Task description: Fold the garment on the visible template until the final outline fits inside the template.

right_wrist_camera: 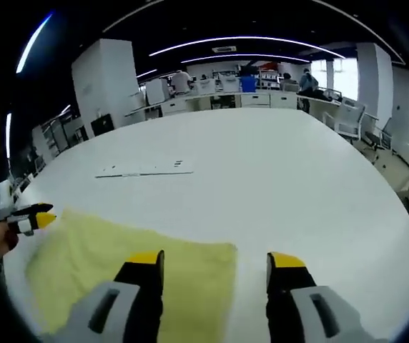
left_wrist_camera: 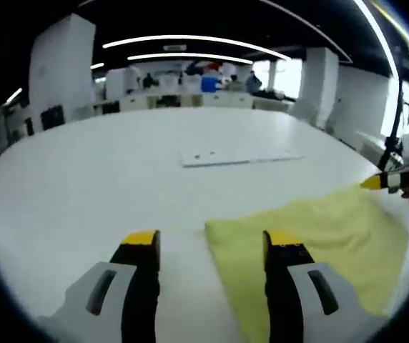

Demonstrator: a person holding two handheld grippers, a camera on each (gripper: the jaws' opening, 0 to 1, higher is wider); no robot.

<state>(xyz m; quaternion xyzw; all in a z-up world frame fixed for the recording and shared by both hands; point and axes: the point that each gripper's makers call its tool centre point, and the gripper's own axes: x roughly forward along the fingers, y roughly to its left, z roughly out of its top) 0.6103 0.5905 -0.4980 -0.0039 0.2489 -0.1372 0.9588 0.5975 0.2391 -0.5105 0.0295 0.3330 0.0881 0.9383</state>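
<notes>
Your garment (left_wrist_camera: 312, 239) is one pale yellow cloth with a soft towel-like nap, lying flat and smooth on the white table (left_wrist_camera: 104, 179), its visible edges straight and one corner square. In the right gripper view the same cloth (right_wrist_camera: 133, 261) spreads across the table.

Beyond the garment, farther across the table, lies one thin white sheet (left_wrist_camera: 237, 155), well apart from the cloth; it may be the template, though at this range you cannot be sure.

Your left gripper (left_wrist_camera: 212, 243) hangs over the garment's near corner with its jaws spread wide and nothing between them: one jaw over the cloth, the other over bare table. Your right gripper (right_wrist_camera: 215, 264) is likewise wide and holding nothing, straddling the garment's opposite edge. Each gripper's yellow tip also shows at the cloth's far side in the other view.
</notes>
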